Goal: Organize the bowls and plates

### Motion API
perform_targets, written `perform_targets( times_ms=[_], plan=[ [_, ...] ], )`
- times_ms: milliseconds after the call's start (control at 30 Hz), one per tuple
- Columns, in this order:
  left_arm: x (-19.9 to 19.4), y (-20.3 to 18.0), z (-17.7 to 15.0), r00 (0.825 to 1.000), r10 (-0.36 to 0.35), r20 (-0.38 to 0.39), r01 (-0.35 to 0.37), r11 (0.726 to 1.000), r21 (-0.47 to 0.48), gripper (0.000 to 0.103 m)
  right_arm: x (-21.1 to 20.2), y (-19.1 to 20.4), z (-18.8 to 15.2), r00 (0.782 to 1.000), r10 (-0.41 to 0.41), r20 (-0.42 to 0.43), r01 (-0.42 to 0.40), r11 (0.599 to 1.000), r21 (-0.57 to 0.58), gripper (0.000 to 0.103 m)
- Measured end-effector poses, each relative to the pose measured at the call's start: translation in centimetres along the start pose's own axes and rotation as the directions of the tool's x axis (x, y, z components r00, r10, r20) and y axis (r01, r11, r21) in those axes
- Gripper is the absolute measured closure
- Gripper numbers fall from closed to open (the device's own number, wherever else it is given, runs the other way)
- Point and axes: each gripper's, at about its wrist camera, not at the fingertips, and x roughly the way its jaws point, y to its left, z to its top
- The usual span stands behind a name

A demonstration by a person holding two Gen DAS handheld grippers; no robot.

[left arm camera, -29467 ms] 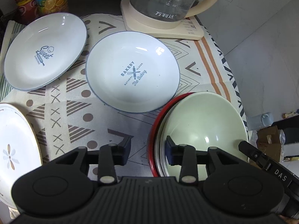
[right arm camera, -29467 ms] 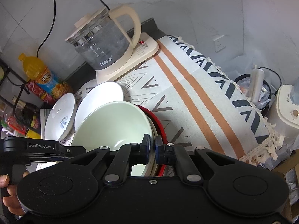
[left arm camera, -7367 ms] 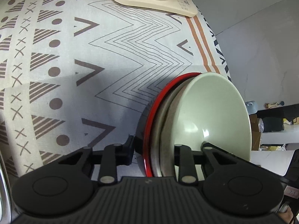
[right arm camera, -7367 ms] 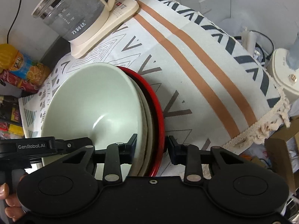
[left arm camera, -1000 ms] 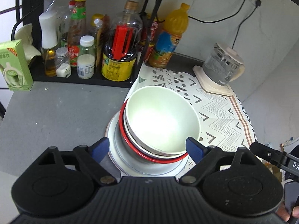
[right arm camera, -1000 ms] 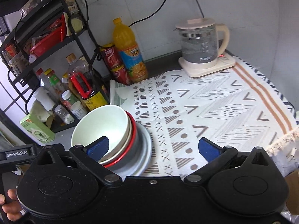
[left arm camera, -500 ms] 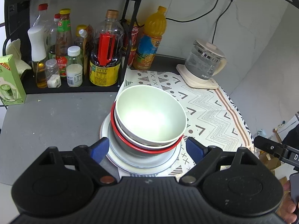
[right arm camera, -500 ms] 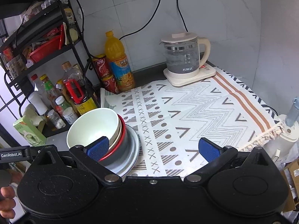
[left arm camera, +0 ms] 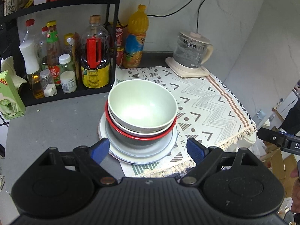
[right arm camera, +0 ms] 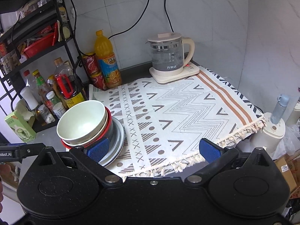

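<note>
You've drawn both grippers back and higher since half a second ago, so the stack sits smaller in frame. Your left gripper (left arm camera: pixel 148 150) and right gripper (right arm camera: pixel 153 148) are both spread wide, holding nothing. The pale green bowl (left arm camera: pixel 142 106) tops the red-rimmed bowl (left arm camera: pixel 140 134) on the plates (left arm camera: pixel 138 150) at frame centre, straddling the patterned cloth's (left arm camera: pixel 204 101) left edge.

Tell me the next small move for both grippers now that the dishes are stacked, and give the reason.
Probably just draw both back and stop. The pale green bowl sits nested in the red-rimmed bowl on the stacked plates beside the patterned cloth, and no other dish shows. The left gripper and right gripper are open and hold nothing.
</note>
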Motion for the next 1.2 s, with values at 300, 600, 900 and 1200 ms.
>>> perform_targets(
  times_ms=[300, 600, 900, 1200],
  plan=[
    [-0.3, -1.0, -1.2, 1.0, 0.011, -0.014, -0.01, 1.0, 0.024, 0.015, -0.6, -0.2, -1.2, 0.999, 0.013, -0.051, -0.014, 1.0, -0.011, 0.0],
    [-0.8, -1.1, -2.5, 0.999, 0.022, -0.033, -0.022, 1.0, 0.003, 0.015, -0.9, 0.0, -1.6, 0.997, 0.036, -0.062, -0.038, 0.999, -0.032, 0.0],
    [-0.6, -1.0, -2.4, 0.999, 0.016, -0.048, -0.016, 1.0, -0.001, 0.015, -1.0, -0.3, -1.8, 0.997, 0.039, -0.067, -0.042, 0.998, -0.037, 0.0],
    [-0.5, -0.8, -2.3, 0.999, 0.018, -0.044, -0.018, 1.0, -0.002, 0.015, -0.9, -0.2, -1.8, 0.997, 0.037, -0.062, -0.039, 0.999, -0.036, 0.0]
  ],
)
